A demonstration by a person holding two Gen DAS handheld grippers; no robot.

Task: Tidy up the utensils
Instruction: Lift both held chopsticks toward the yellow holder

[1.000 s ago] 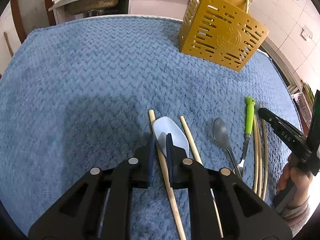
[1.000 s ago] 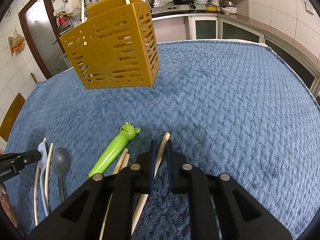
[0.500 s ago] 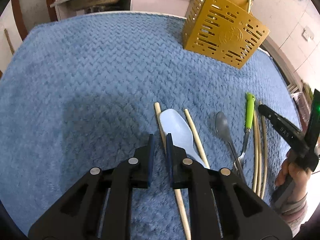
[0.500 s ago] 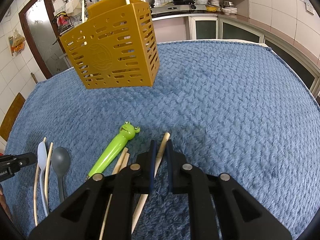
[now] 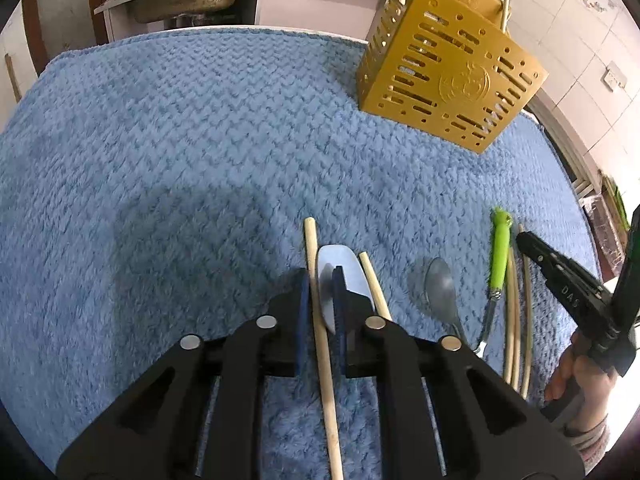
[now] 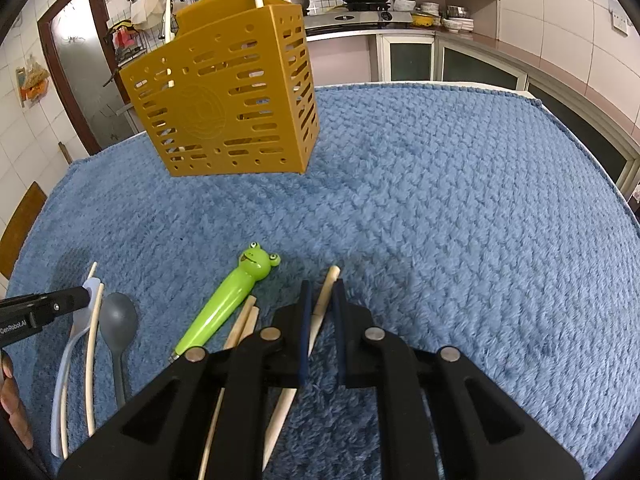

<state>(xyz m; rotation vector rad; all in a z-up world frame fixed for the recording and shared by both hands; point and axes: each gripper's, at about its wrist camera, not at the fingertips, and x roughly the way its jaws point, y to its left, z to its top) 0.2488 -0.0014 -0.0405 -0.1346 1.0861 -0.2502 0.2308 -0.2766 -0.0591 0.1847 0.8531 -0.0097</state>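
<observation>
Chopstick (image 5: 320,320) sat lower centre of the left view, my left gripper (image 5: 320,284) just closing, clamped on it for the yellow caddy (image 5: 448,76) at upper right. My right gripper (image 6: 320,300) was clenched on another chopstick (image 6: 326,292). Only the right view showed the frog face on the green handle (image 6: 240,292); left view showed it edge-on.

Wide bare stretch of blue fleece-covered surface (image 5: 180,152) open to the left and ahead of the utensil row. Blocked at the far right corner by a tall perforated yellow plastic caddy (image 5: 448,76). Crowded along the near edge: wooden chopsticks (image 5: 320,320), grey spoon (image 5: 440,284), green frog-handled fork (image 6: 236,296), lying close side by side. Open fleece again to the right of these in the right wrist view.
</observation>
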